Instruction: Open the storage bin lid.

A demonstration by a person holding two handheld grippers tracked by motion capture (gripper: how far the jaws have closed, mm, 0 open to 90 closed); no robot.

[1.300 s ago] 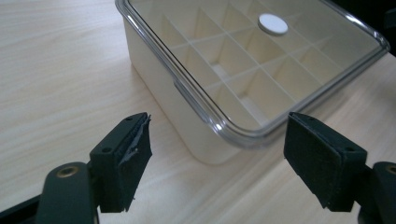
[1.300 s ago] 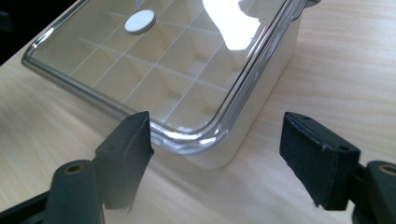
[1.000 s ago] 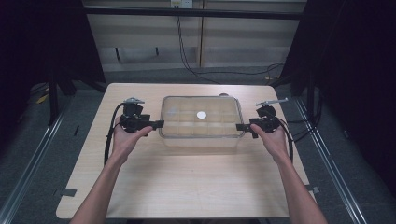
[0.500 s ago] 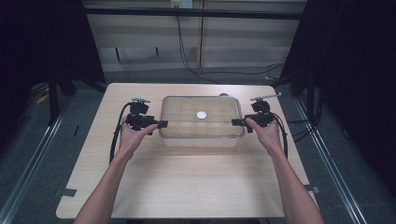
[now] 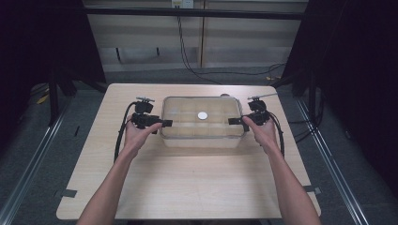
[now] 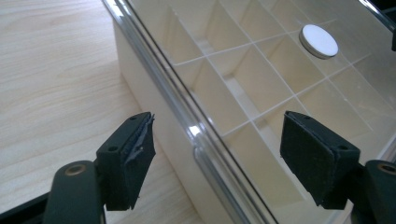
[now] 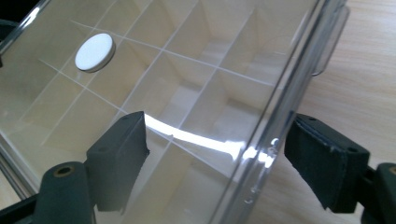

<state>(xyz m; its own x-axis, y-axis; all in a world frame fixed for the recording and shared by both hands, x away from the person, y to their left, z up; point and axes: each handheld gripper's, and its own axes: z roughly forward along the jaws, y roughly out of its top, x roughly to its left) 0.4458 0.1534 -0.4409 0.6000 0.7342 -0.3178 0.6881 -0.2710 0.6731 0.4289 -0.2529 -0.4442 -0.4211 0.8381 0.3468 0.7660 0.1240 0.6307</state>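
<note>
A clear plastic box [image 5: 202,123] with a flat lid and a grid of compartments sits mid-table, a white round disc [image 5: 202,115] on its lid. My left gripper [image 5: 165,123] is at the box's left edge, open, its jaws straddling the lid rim [image 6: 187,126]. My right gripper [image 5: 232,121] is at the right edge, open, one jaw over the lid and one outside the rim [image 7: 266,140]. The disc [image 6: 319,40] shows far off in the left gripper view and as the same disc [image 7: 95,51] in the right gripper view.
The light wooden table [image 5: 187,187] has wide bare room in front of the box. A small clear latch tab [image 7: 329,42] sticks out from the box's side. Black cables trail from both grippers. Dark floor and rails surround the table.
Both grippers have moved inward toward the box, from a little apart from its ends to straddling its left and right lid edges. The box has not moved.
</note>
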